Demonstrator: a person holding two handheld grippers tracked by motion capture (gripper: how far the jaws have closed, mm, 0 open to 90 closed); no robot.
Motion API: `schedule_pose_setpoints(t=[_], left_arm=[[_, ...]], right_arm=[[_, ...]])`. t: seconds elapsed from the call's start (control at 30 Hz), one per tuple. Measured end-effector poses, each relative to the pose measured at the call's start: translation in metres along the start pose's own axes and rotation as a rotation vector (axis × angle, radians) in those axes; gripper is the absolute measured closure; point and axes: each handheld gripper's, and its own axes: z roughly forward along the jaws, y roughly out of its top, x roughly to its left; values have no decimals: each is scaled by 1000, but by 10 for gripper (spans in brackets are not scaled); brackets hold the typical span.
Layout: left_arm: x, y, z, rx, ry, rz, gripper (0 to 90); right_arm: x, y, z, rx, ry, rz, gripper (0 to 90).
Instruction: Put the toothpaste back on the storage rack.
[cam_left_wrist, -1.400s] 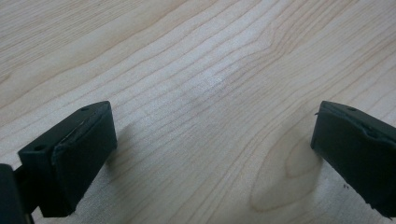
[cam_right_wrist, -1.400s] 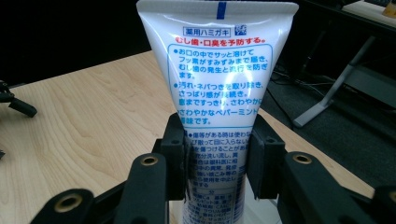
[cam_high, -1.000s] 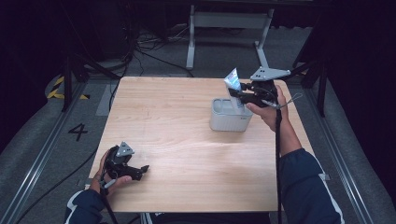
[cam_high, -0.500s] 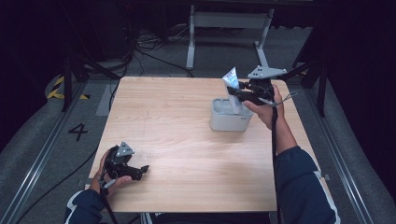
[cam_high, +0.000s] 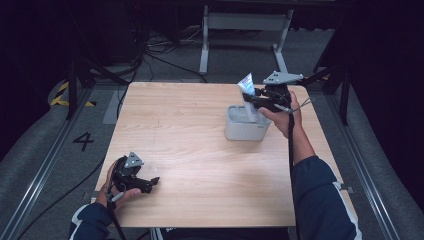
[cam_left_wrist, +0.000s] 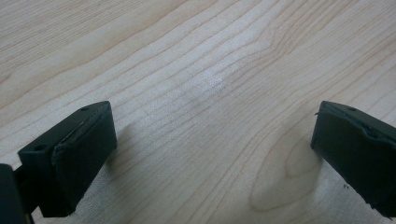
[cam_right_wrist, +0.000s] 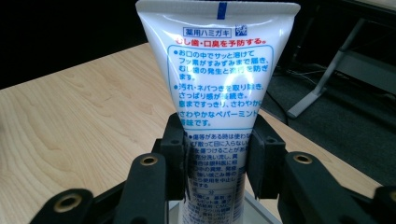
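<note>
White plastic tube held upright over the grey bin by the right gripper.

Pale wood shows between the jaws of the left gripper (cam_high: 145, 183), which stand wide apart with nothing in them, low over the near left part of the bench (cam_high: 190, 150), well apart from the work. Farther right, the grey bin (cam_high: 243, 129) sits just below and in front of the right gripper (cam_right_wrist: 217, 156), whose jaws are clenched on the lower body of the toothpaste tube (cam_right_wrist: 217, 84). The tube's long axis runs straight up out of the jaws, flat crimped end on top, its bottom end hidden below them over the bin's rim. The right hand (cam_high: 280, 117) is by far the nearer one, so lowering the tube along that axis into the bin is likely its job.
</note>
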Motion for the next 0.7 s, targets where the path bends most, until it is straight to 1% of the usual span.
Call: schedule_pose_setpoints(t=[0.1, 0.13, 0.17, 0.27, 0.3, 0.4, 0.5, 0.63, 0.7], left_arm=[[0, 0, 0, -4, 1, 0, 6], [0, 0, 0, 2, -2, -4, 6], [0, 0, 0, 1, -2, -4, 6], [-1, 0, 0, -1, -1, -7, 6], [0, 0, 0, 0, 0, 0, 6], [0, 0, 0, -3, 1, -3, 6], [0, 0, 0, 0, 0, -1, 6], [-1, 0, 0, 2, -3, -7, 6], [-1, 0, 0, 3, -3, -7, 6]], right_arm=[[-1, -1, 2, -3, -3, 8, 650], [-1, -2, 2, -3, -1, 15, 650], [-1, -3, 3, -1, -6, 10, 650], [-2, -5, 6, 5, 2, 12, 649], [-1, -6, 7, 5, 3, 16, 649], [-1, -8, 10, 14, -7, 7, 648], [-2, -9, 11, 7, -7, 12, 648], [-4, -10, 12, 13, -22, 13, 647], [-5, -12, 12, 16, -21, 13, 647]])
